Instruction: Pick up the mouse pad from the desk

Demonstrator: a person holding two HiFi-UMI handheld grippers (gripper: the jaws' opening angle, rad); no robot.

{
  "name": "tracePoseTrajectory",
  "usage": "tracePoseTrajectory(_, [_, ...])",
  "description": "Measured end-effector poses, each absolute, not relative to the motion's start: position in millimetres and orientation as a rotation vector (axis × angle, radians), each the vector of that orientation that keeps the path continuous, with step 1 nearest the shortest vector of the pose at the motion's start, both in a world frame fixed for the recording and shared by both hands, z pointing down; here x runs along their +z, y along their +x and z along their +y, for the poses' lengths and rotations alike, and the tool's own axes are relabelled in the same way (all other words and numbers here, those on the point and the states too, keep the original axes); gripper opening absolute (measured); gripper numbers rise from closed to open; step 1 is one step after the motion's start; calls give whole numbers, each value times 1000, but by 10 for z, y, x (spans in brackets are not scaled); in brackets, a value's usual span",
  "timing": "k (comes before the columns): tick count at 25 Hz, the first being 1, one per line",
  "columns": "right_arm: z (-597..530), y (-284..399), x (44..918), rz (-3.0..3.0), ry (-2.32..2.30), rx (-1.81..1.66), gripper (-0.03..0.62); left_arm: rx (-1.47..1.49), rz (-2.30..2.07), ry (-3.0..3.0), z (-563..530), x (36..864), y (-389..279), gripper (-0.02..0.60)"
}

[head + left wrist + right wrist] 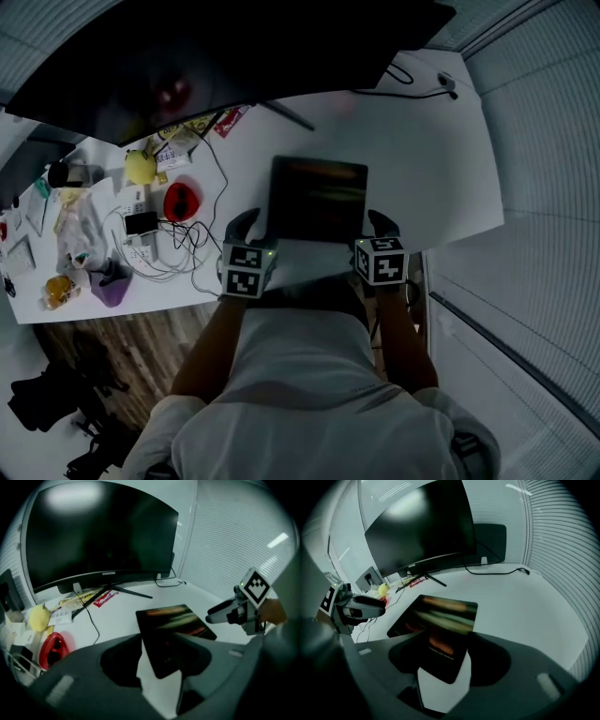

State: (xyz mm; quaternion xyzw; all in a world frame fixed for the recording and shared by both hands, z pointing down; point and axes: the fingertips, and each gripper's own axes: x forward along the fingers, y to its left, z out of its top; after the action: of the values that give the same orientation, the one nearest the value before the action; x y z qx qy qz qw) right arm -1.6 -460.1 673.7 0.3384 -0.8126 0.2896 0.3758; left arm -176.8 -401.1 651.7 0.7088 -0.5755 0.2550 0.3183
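The mouse pad (319,199) is a dark rectangle with blurred coloured streaks, lying flat on the white desk (431,159) in front of the monitor. My left gripper (242,227) hovers at the pad's near left corner and my right gripper (381,223) at its near right corner. In the left gripper view the jaws (161,667) stand open, with the mouse pad's (176,625) near corner showing in the gap. In the right gripper view the jaws (443,667) are also open over a near corner of the pad (440,616). Neither gripper's pads press on it.
A large curved monitor (216,47) stands behind the pad. Left of it lie a red object (181,201), a yellow object (141,167), tangled cables (178,246) and a purple cup (112,286). A cable (412,89) runs along the desk's far right.
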Motion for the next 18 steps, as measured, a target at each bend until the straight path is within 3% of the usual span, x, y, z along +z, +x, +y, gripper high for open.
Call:
tracePoseTrajectory(12, [-4528,7,7213,-1993,804,708,308,932,-1397,1787,-4049,7246,-1568,265])
tracePoseTrajectory(18, [-4514,-18,7228,-1967,832,680,281,871,-1403,1733,-4026,7287,-1535,225])
